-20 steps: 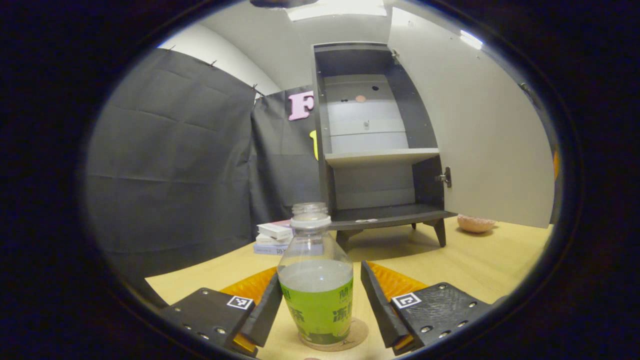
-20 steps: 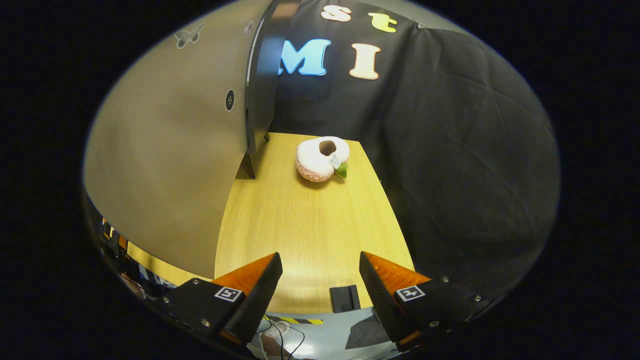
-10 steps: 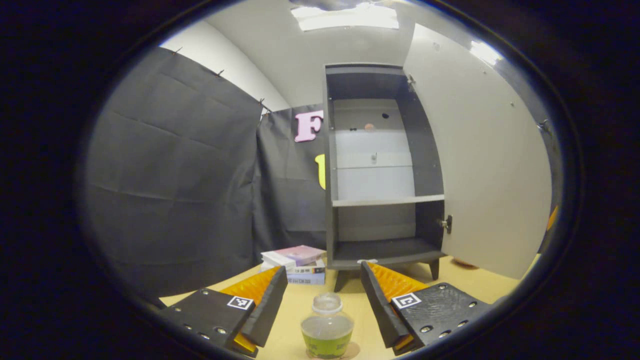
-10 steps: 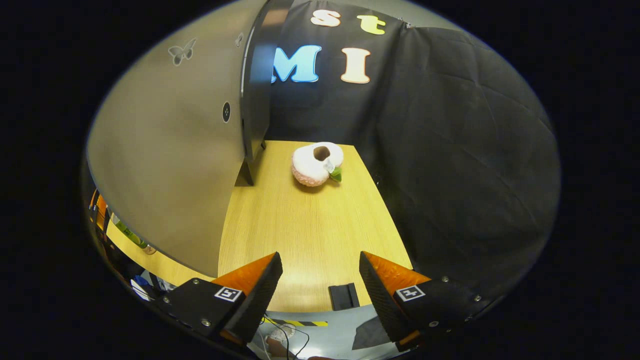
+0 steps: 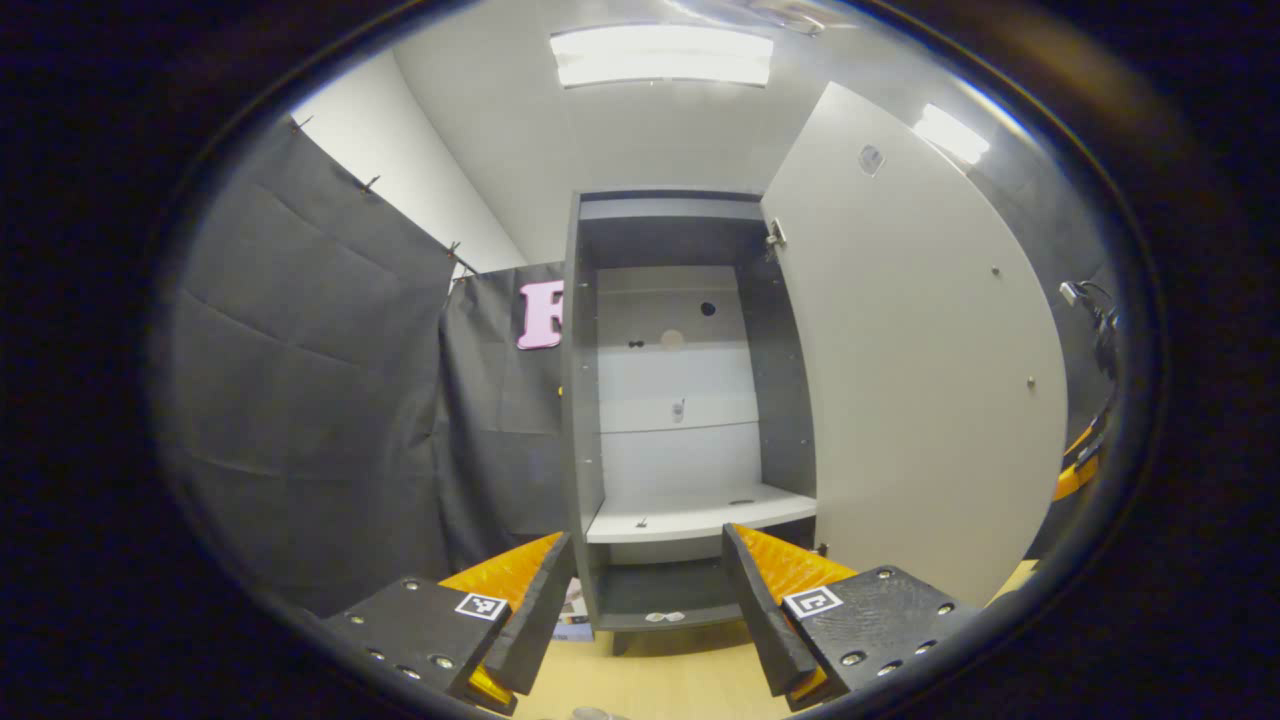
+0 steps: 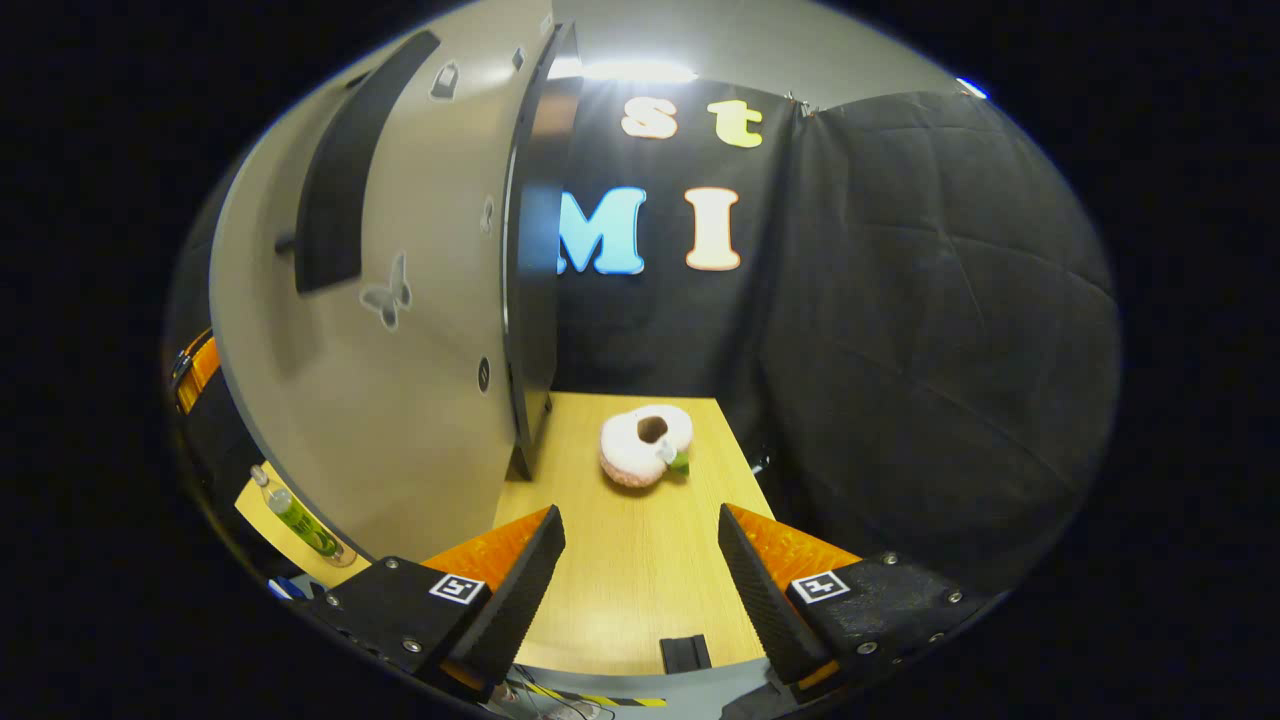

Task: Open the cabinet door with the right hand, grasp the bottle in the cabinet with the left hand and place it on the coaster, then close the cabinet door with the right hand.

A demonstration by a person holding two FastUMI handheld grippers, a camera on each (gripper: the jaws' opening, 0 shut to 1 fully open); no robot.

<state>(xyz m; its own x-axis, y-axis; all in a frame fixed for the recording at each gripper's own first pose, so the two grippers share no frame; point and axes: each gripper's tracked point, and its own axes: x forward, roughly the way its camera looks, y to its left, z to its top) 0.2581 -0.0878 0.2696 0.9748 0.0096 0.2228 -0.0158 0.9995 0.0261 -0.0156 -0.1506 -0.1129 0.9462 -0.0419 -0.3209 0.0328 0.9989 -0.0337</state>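
Note:
The clear bottle [image 6: 298,518] with a green label stands upright on the round coaster [image 6: 343,556] at the lower left of the right gripper view, with nothing touching it. My left gripper [image 5: 648,545] is open and empty, high above the table, facing the open dark cabinet [image 5: 700,515], whose shelves are bare. The pale door [image 5: 920,380] is swung out to the right. My right gripper [image 6: 640,515] is open and empty over the table, on the outer side of the door [image 6: 400,400], below and right of the dark handle [image 6: 335,190].
A pink plush ring [image 6: 645,445] lies on the wooden table [image 6: 640,590] beside the cabinet. A small black block [image 6: 685,652] sits at the table's near edge. Books [image 5: 574,622] lie left of the cabinet's foot. Black cloth walls close in the left and right.
My left gripper has risen away from the bottle, which slid out of its view at the bottom. My right gripper has tilted up, bringing the door handle and the bottle into view.

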